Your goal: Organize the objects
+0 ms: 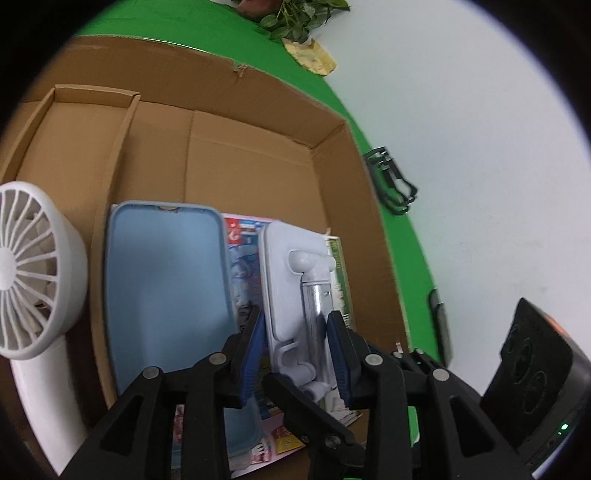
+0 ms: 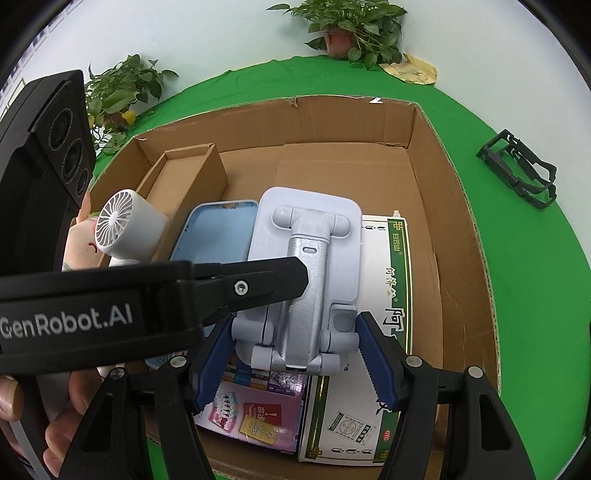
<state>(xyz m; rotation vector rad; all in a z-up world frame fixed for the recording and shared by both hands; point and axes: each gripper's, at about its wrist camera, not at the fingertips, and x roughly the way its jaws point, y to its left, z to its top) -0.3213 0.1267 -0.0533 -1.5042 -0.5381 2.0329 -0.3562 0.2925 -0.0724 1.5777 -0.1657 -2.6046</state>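
Note:
A pale blue-grey folding phone stand (image 2: 306, 280) with a silver arm lies in the cardboard box (image 2: 461, 236), on top of flat packages. My right gripper (image 2: 295, 354) has its blue pads around the stand's near end, jaws wide and touching or nearly touching its sides. My left gripper (image 1: 295, 350) reaches in from the left; its jaws straddle the stand (image 1: 295, 273), apart from its sides. A blue phone case (image 1: 166, 291) lies left of the stand. A white handheld fan (image 1: 29, 280) stands at the box's left side.
A white and green package (image 2: 384, 332) and a pink booklet (image 2: 255, 410) lie under the stand. A small open carton (image 2: 184, 177) sits in the box's far left corner. A black frame (image 2: 517, 173) lies on the green cloth right of the box. Potted plants (image 2: 354, 29) stand behind.

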